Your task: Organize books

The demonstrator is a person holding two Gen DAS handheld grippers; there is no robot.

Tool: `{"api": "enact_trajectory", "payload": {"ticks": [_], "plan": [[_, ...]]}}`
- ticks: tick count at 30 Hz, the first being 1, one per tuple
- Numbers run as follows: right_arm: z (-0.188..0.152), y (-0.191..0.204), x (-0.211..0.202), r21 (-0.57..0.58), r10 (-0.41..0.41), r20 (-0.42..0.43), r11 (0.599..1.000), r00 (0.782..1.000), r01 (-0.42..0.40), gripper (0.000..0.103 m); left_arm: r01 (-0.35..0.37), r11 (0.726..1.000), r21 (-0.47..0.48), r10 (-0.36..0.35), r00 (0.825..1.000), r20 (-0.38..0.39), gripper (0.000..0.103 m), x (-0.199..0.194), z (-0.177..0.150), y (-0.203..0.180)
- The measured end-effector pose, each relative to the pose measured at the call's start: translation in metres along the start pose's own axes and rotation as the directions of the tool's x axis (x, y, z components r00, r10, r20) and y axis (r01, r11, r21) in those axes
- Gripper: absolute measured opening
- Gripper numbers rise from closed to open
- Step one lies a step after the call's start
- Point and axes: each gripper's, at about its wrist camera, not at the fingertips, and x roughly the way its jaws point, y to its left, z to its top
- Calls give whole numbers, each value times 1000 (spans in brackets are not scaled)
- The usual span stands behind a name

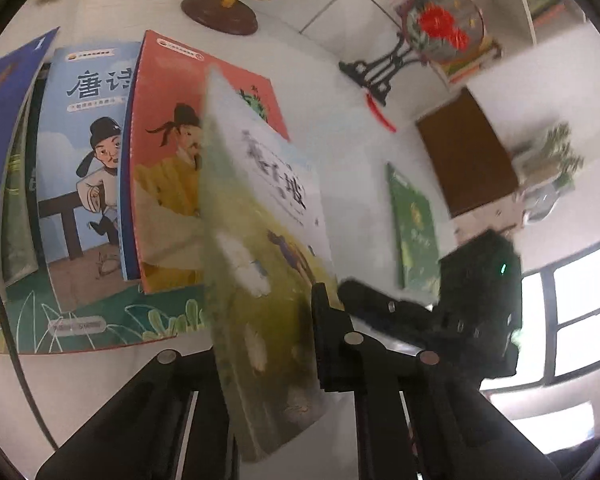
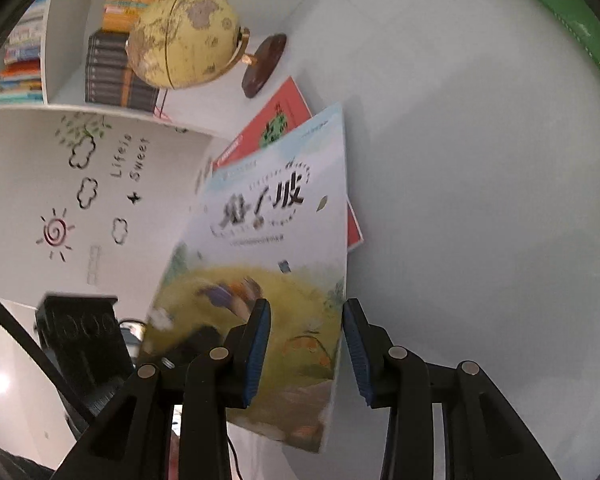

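My left gripper (image 1: 268,364) is shut on a pale picture book (image 1: 260,248) with a yellow meadow cover, held tilted above the white table (image 1: 340,92). The same book (image 2: 276,264) fills the right wrist view. My right gripper (image 2: 306,344) is open, its blue pads (image 2: 258,348) on either side of the book's lower right corner, not clamping it. A red book (image 1: 172,128), a blue book (image 1: 84,184) and a dark blue book (image 1: 0,128) lie overlapped on the table at left. A green book (image 1: 414,224) lies further right.
A yellow globe (image 2: 184,40) on a brown base (image 1: 220,14) stands at the table's back. A round ornament on a black stand (image 1: 432,36), a brown box (image 1: 466,152) and a potted plant (image 1: 552,160) sit right. Bookshelves (image 2: 112,32) stand behind.
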Motion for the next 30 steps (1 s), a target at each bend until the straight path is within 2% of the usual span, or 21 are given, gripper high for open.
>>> {"api": "enact_trajectory", "payload": {"ticks": [1,3,4,5,9,10,12,14,16,17,19,21,23,27,30], "plan": [[-1,0,-2,3,8,-3,1000,1000,-8,38,-3,1000,-2,3,1000,3,9,-1,2,0],[-1,-1,-5,19,20,-11,1000,1000,-20,44,6,1000,-21,-6,1000,2,9,-1,4,3],[-1,-3,-4,26,17,-16,1000,1000,-16,55,17,999,-32,-17,1000,-1,9,-2,5,4],[-3,-4,-4,32,12,-20,999,1000,-11,59,32,998,-46,-32,999,-1,9,-2,6,6],[-5,-15,-4,101,58,-23,993,998,-55,62,8,999,-38,-9,1000,-10,9,2,7,5],[-4,-18,-2,115,74,-15,991,997,-72,60,8,999,-40,-9,1000,-14,9,2,6,6],[-1,-22,-1,140,83,1,987,997,-82,49,-1,999,-40,0,1000,-22,9,5,7,7],[2,-23,1,150,90,-10,985,996,-87,21,-29,999,-31,28,999,-26,10,10,8,6],[3,-14,-1,111,85,-10,990,996,-84,16,-30,999,-28,30,999,-26,10,12,11,6],[3,-8,-2,84,59,-6,995,998,-59,15,-32,999,-24,31,999,-25,10,12,11,5],[1,10,-6,-19,-47,15,999,999,47,15,-54,999,0,54,998,-18,10,13,12,2],[-2,29,-11,-124,-145,51,981,988,150,14,-84,996,44,84,996,-6,10,14,13,-5],[-5,45,-14,-205,-215,85,952,973,228,14,-107,990,94,107,994,7,10,16,14,-15],[-9,69,-21,-354,-329,153,862,932,362,14,-134,976,171,129,991,35,10,17,15,-34],[-8,73,-30,-390,-348,184,832,919,393,14,-134,972,195,127,991,52,10,15,17,-44]]}}
